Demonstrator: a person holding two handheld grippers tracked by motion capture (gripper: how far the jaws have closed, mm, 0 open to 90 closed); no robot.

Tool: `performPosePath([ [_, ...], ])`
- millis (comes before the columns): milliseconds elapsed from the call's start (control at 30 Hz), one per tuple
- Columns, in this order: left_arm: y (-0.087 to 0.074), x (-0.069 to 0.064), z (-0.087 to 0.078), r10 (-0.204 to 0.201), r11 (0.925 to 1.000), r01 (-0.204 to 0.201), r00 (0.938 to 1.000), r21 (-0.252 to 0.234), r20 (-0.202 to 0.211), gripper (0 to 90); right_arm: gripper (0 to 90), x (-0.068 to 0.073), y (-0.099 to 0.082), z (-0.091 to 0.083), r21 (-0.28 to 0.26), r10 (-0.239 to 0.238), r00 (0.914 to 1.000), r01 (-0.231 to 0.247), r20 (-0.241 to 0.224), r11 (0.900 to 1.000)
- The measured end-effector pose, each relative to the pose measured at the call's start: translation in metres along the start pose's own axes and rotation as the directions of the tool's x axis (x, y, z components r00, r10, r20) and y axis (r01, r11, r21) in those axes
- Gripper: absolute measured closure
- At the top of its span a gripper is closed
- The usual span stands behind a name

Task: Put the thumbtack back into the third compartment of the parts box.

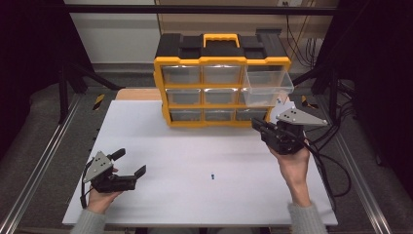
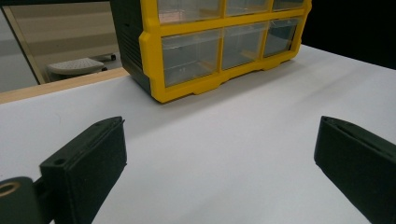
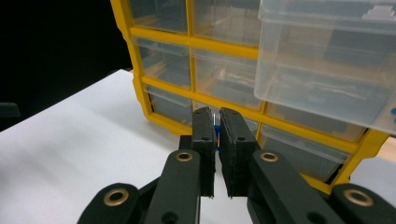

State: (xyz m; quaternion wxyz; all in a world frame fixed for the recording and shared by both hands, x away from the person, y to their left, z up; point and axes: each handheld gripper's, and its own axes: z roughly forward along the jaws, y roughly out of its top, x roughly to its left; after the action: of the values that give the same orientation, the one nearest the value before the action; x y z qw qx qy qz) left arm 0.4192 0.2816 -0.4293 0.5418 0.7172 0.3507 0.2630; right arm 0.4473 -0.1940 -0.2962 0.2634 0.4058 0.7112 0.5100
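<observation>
My right gripper (image 1: 256,125) hovers in front of the yellow and black drawer cabinet (image 1: 221,61), just below its pulled-out clear top-right drawer (image 1: 268,85). In the right gripper view the jaws (image 3: 215,114) are shut on a small blue piece with a thin metal pin (image 3: 214,122), under the open drawer (image 3: 327,70). Another small blue piece (image 1: 213,176) lies on the white table (image 1: 195,151). My left gripper (image 1: 130,162) rests at the table's near left, open with nothing between its fingers (image 2: 219,154).
The cabinet (image 2: 149,46) stands at the far middle of the table, its other clear drawers pushed in. Metal rails (image 1: 44,161) run along both sides of the table, and cables (image 1: 336,170) trail at the right edge.
</observation>
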Motion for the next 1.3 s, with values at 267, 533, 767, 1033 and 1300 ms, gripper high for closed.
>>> performPosePath([
  [267, 0.0, 0.0, 0.0, -0.003, 1.0, 0.003, 1.0, 0.0, -0.001, 1.9, 85.3, 0.001, 0.01, -0.002, -0.014, -0.002, 1.0, 0.003, 0.007, 0.9999],
  [533, 0.0, 0.0, 0.0, -0.003, 1.0, 0.003, 1.0, 0.0, -0.001, 1.9, 85.3, 0.001, 0.019, -0.004, -0.017, -0.013, 0.9998, 0.013, 0.016, 0.9998],
  [767, 0.0, 0.0, 0.0, -0.003, 1.0, 0.003, 1.0, 0.0, -0.002, 1.9, 85.3, 0.0, 0.03, -0.008, -0.027, -0.024, 0.9992, 0.024, 0.032, 0.9993],
  [1033, 0.0, 0.0, -0.001, -0.005, 1.0, 0.005, 1.0, -0.003, -0.003, 1.9, 85.3, 0.0, 0.04, -0.01, -0.037, -0.028, 0.9987, 0.029, 0.042, 0.9989],
  [1300, 0.0, 0.0, 0.0, -0.004, 1.0, 0.004, 1.0, 0.0, -0.002, 1.9, 85.3, 0.0, 0.048, -0.011, -0.049, -0.029, 0.9981, 0.031, 0.054, 0.9983],
])
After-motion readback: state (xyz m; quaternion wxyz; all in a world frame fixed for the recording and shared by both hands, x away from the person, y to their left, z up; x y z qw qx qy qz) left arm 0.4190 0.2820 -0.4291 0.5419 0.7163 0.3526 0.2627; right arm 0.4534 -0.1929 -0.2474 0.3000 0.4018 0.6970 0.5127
